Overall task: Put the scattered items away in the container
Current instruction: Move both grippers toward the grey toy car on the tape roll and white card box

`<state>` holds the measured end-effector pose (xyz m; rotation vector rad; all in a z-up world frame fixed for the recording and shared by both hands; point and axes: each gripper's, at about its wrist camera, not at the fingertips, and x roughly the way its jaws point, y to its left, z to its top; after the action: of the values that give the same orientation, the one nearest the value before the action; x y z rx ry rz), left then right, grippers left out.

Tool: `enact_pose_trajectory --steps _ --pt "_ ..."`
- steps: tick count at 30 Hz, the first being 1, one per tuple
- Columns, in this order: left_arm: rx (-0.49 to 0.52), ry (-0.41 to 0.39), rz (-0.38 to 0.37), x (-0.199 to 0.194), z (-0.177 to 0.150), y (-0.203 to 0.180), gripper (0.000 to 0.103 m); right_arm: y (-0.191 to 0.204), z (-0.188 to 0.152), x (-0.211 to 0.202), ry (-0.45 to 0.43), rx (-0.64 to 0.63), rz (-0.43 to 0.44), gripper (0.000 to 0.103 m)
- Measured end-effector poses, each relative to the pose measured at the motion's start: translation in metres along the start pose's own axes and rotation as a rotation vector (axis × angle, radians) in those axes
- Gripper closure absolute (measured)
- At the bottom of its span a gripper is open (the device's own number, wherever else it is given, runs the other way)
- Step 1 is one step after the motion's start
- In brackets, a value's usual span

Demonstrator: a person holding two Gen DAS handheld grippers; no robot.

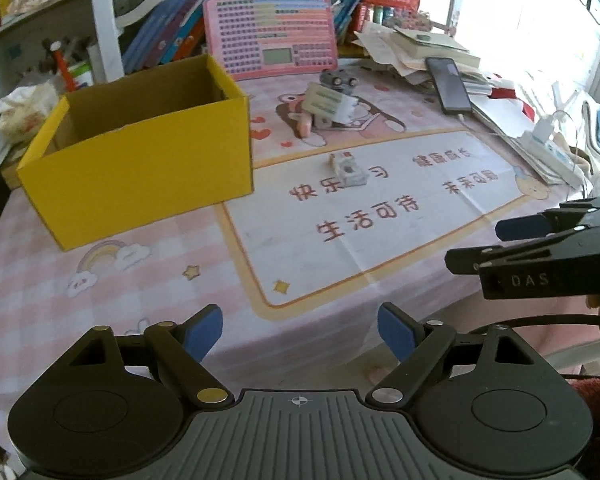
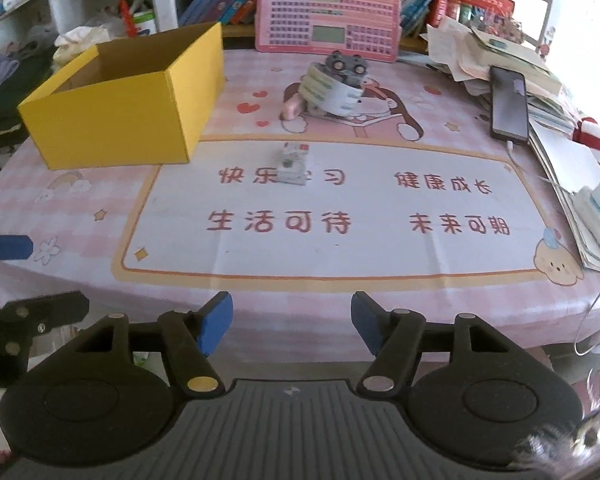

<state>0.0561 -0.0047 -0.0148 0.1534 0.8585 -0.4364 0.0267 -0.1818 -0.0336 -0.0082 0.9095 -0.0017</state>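
Pink checked cloth with cartoon bears and red Chinese lettering covers the desk (image 2: 380, 312), and bookshelves crowded with books run along its far edge.

Left tongs (image 1: 300, 334) hover low over the near edge of the desk, their blue-padded fingers (image 1: 204, 332) spread wide with nothing between them. Right tongs (image 2: 292, 328) hang at the same near edge, likewise spread wide and holding nothing; in the left wrist view they reach in from the right side (image 1: 512, 240), and there the gap between their fingers looks narrower.

Ahead and to the left of both tongs stands the yellow cardboard box (image 2: 128, 120), open at the top; its floor is hidden from both cameras. Straight ahead, just right of the box's near corner, a small white block (image 2: 291, 164) lies on the printed panel, apart from the box. Farther ahead sits a cluster of small items (image 2: 332, 88): a grey toy on top, a white and green striped piece, and a pink piece at its left, all touching.

Behind the cluster a pink learning tablet (image 2: 328, 16) leans upright. Far right of the tongs, a dark phone (image 2: 510, 100) rests on a heap of papers, with a cable at its near end.
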Motion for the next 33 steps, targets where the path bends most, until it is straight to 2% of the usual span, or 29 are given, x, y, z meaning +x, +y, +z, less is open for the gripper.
enact_pose_trajectory --steps 16,20,33 --pt "0.035 0.013 -0.05 0.034 0.032 -0.037 0.01 -0.049 0.014 0.013 0.008 0.022 -0.025 0.034" --pt "0.038 -0.005 -0.069 0.047 0.045 -0.047 0.01 -0.07 0.022 0.019 0.003 0.043 -0.037 0.034" --pt "0.069 0.009 -0.042 0.097 0.094 -0.075 0.011 -0.13 0.06 0.056 0.011 0.091 0.006 0.033"
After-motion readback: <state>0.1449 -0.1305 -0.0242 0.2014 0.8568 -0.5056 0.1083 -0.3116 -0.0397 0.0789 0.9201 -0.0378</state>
